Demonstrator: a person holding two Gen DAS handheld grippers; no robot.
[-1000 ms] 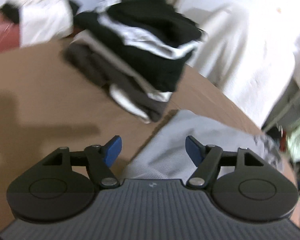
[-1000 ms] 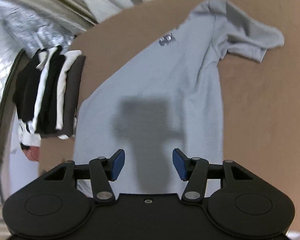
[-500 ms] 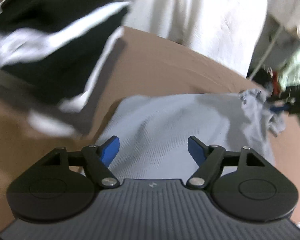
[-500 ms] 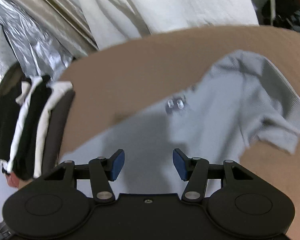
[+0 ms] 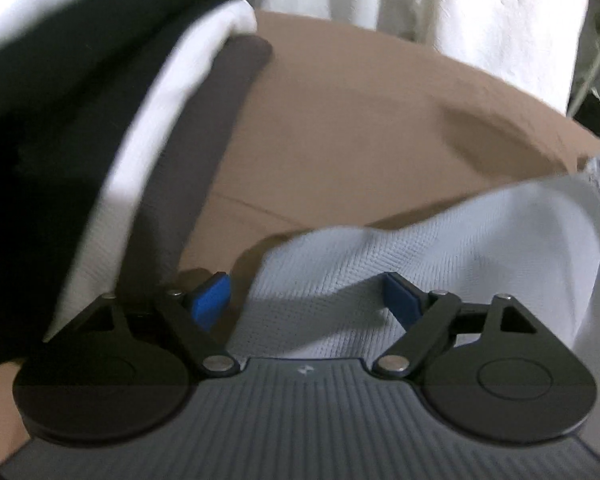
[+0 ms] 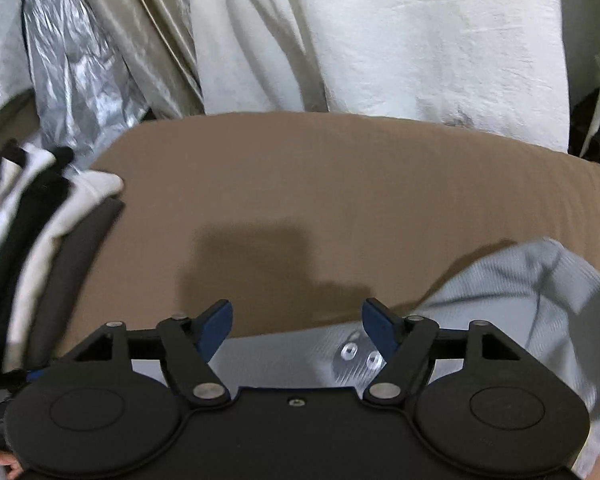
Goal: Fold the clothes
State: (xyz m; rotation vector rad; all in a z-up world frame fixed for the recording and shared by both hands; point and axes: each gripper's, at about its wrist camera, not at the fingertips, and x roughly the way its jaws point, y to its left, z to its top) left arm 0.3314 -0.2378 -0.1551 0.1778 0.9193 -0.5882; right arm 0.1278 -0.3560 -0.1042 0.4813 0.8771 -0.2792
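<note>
Left gripper [image 5: 306,294] wide apart over grey shirt [image 5: 440,256] edge

You have a tan work surface [image 6: 340,184] spread across both views — smooth in the right wrist view, with a crease line in it in the left wrist view [image 5: 360,120]. Behind its far edge hangs a white textured cloth [image 6: 420,40], also seen from the left wrist [image 5: 440,8]. To its left stands crinkled silver foil sheeting [image 6: 72,64] — beside it, a beige drape [image 6: 140,32] in folds.
</note>
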